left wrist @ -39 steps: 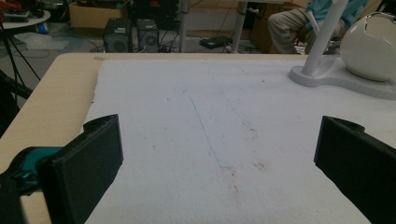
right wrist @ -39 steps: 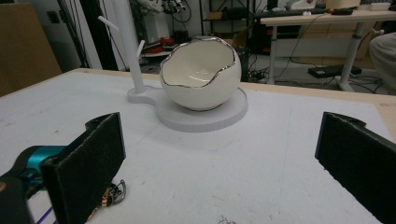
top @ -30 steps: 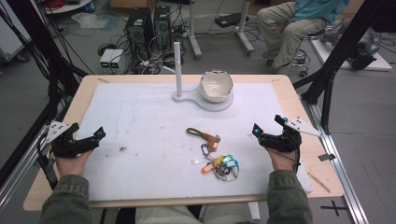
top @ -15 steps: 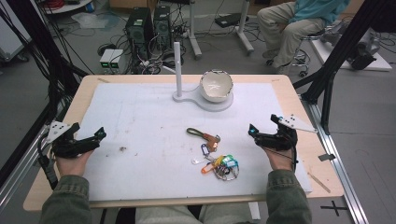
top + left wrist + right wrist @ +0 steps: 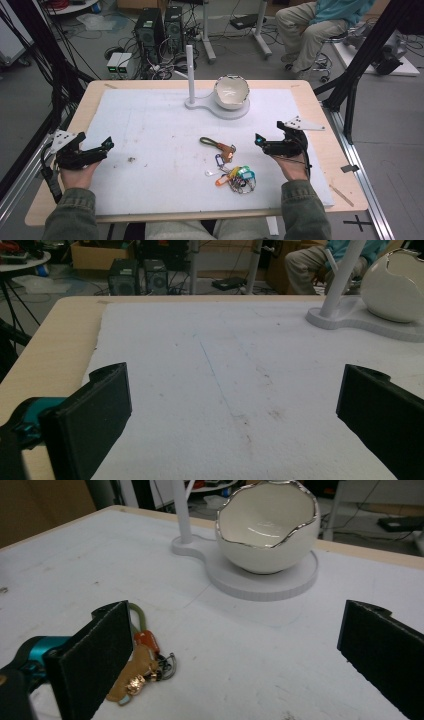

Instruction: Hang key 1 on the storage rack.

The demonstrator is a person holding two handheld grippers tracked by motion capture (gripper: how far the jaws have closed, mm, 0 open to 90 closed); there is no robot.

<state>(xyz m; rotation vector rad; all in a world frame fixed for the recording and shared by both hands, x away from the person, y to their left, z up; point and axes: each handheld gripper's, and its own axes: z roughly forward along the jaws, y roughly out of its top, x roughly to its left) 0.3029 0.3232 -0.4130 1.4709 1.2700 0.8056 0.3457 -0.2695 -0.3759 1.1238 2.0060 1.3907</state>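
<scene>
A green strap keychain with a tan leather tab (image 5: 218, 145) lies mid-mat; in the right gripper view that keychain (image 5: 142, 662) sits just past my left jaw. A bunch of keys with coloured tags (image 5: 237, 177) lies nearer the front. A white egg-shaped bowl (image 5: 231, 92) (image 5: 267, 527) rests on a white stand base (image 5: 239, 111) with an upright post (image 5: 190, 70). My right gripper (image 5: 261, 143) (image 5: 235, 655) is open, right of the keychain, holding nothing. My left gripper (image 5: 106, 147) (image 5: 235, 415) is open over bare mat at the far left.
A white foam mat (image 5: 150, 130) covers most of the wooden table (image 5: 330, 150). Computer towers and cables (image 5: 160, 30) stand on the floor beyond the far edge. A seated person (image 5: 320, 25) is at the back right. Black frame posts (image 5: 360, 65) flank the table.
My right gripper has moved left, closer to the strap keychain. The left gripper has barely moved.
</scene>
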